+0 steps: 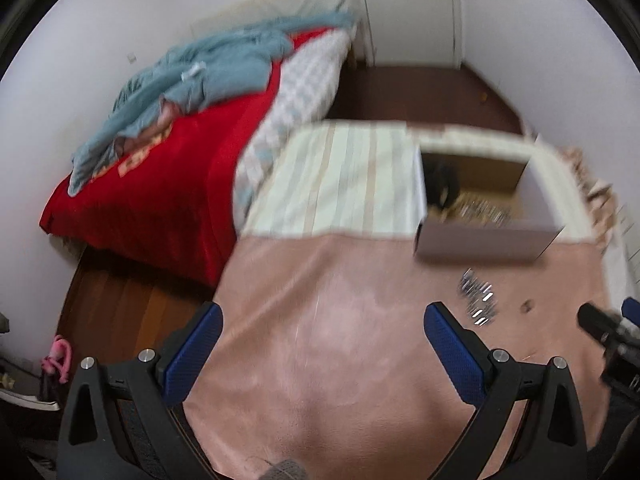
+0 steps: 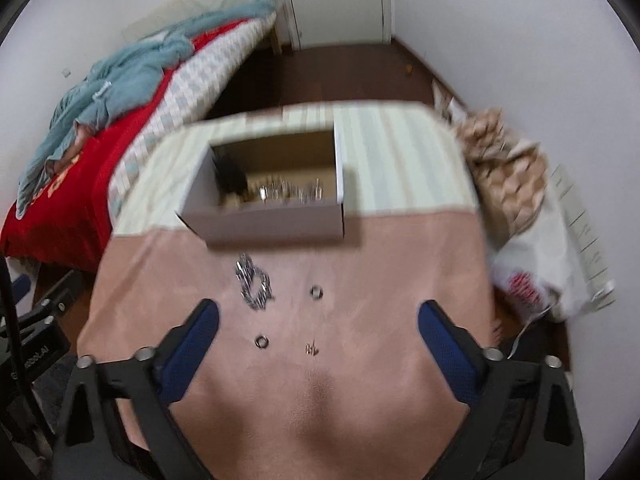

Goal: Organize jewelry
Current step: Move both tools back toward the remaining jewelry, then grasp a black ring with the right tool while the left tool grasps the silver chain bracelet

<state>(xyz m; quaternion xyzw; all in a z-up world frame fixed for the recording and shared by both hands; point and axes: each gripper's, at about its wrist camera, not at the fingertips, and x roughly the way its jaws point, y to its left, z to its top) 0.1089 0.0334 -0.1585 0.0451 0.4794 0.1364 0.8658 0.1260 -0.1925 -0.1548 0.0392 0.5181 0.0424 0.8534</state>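
An open white cardboard box (image 2: 276,222) stands on the table and holds silver jewelry and something black. It also shows in the left wrist view (image 1: 486,242). In front of it a silver chain bracelet (image 2: 255,282) lies on the pink cloth; the left wrist view shows it too (image 1: 478,298). Two small rings (image 2: 317,292) (image 2: 262,341) and a tiny piece (image 2: 311,349) lie nearby. My right gripper (image 2: 318,320) is open and empty, just above these pieces. My left gripper (image 1: 324,320) is open and empty, over bare cloth left of the bracelet.
The pink cloth (image 2: 320,400) covers the near table; a striped cloth (image 2: 400,160) covers the far part. A bed with a red blanket (image 1: 160,184) stands on the left. Crumpled paper and a white bag (image 2: 532,240) sit to the right.
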